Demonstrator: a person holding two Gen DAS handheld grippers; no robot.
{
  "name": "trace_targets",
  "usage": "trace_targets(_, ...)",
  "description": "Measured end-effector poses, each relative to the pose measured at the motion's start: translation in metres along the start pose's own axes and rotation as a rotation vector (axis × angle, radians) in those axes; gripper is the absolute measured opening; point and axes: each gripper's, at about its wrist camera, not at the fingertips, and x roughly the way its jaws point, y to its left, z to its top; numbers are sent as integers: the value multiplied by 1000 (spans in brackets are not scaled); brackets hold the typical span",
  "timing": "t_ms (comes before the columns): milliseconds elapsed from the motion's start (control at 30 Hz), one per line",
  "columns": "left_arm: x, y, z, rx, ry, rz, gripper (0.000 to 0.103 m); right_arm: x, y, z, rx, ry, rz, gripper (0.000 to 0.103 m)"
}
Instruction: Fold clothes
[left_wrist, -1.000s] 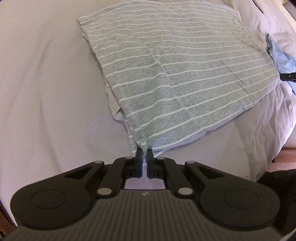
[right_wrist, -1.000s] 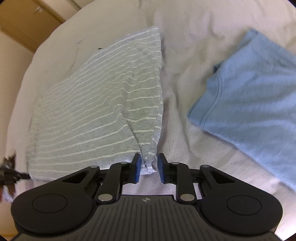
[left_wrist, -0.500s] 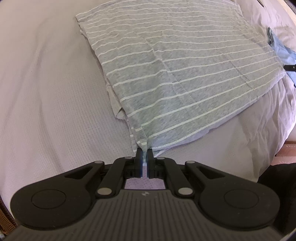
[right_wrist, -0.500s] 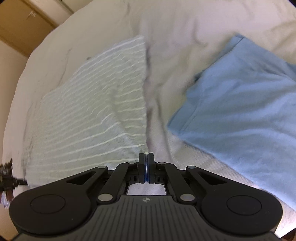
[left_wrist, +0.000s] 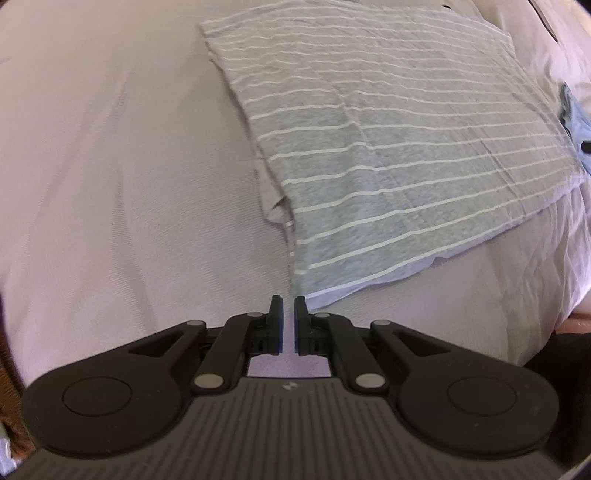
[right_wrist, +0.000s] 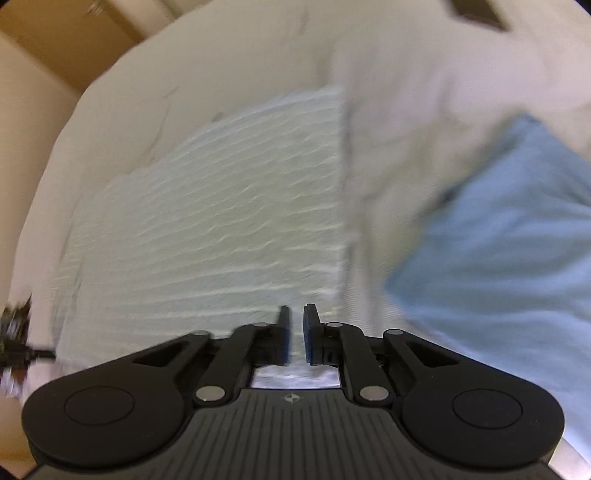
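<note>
Striped shirt (left_wrist: 388, 147) lies folded on the bed (left_wrist: 110, 184), its near corner just ahead of the left gripper (left_wrist: 288, 299), jaws slightly apart, empty. Right gripper (right_wrist: 295, 308), slightly parted too, hovers over its edge; blue shirt (right_wrist: 509, 236) to its right

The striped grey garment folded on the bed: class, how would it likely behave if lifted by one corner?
The striped grey garment looks thin and soft, so it would probably hang limp. Its stacked layers, visible at the left edge, would likely slide apart and undo the fold. It seems light; the bedcover under it barely dents.
</note>
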Motion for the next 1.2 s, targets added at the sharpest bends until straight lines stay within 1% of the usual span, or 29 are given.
trace_targets(67, -9, 0, -2, -10, -16, 11, 3, 15, 10, -1, -83, 83, -34, 23)
trace_targets(100, -14, 0, -3, -12, -25, 17, 3, 19, 16, -2, -134, 97, -84, 23)
trace_targets(167, -24, 2, -4, 0, -43, 27, 4, 16, 27, -1, -206, 76, -131, 23)
trace_targets(267, -33, 4, -2, 40, -63, 38, 5, 5, 40, 12, -206, 30, -98, 23)
trace_targets(300, -33, 6, 0, 66, -67, 42, 5, 1, 46, 13, -213, 18, -82, 25)
trace_targets(367, -33, 9, 6, 126, -76, 51, 5, 3, 71, 17, -244, -1, -64, 30)
trace_targets(467, -35, 15, 14, 242, -105, 62, 5, 5, 106, 17, -296, -12, -44, 30)
trace_targets(500, -35, 18, 16, 292, -118, 65, 5, 3, 117, 15, -312, -13, -36, 30)
trace_targets(533, -35, 21, 17, 348, -132, 66, 7, 14, 136, 16, -322, -14, -33, 30)
trace_targets(600, -32, 30, 20, 464, -158, 65, 17, 25, 168, 9, -328, -19, -36, 31)
trace_targets(667, -28, 42, 24, 588, -197, 51, 19, 32, 199, 0, -317, -25, -47, 33)
trace_targets(767, -19, 57, 31, 800, -296, 55, 20, 39, 250, -22, -284, -36, -72, 44)
trace_targets(833, -13, 64, 34, 967, -367, 82, 23, 48, 281, -34, -256, -33, -80, 47)
trace_targets(900, -8, 69, 37, 1127, -453, 121, 32, 59, 315, -43, -227, -14, -76, 48)
trace_targets(967, 2, 75, 43, 1259, -548, 152, 40, 68, 344, -48, -244, 1, -67, 48)
trace_targets(1000, 10, 76, 48, 1323, -575, 164, 41, 72, 359, -50, -253, 9, -63, 51)
trace_targets(1100, 41, 81, 57, 1524, -645, 205, 41, 76, 386, -54, -270, -8, -81, 56)
trace_targets(1200, 76, 86, 63, 1736, -697, 240, 41, 83, 390, -60, -222, 8, -98, 56)
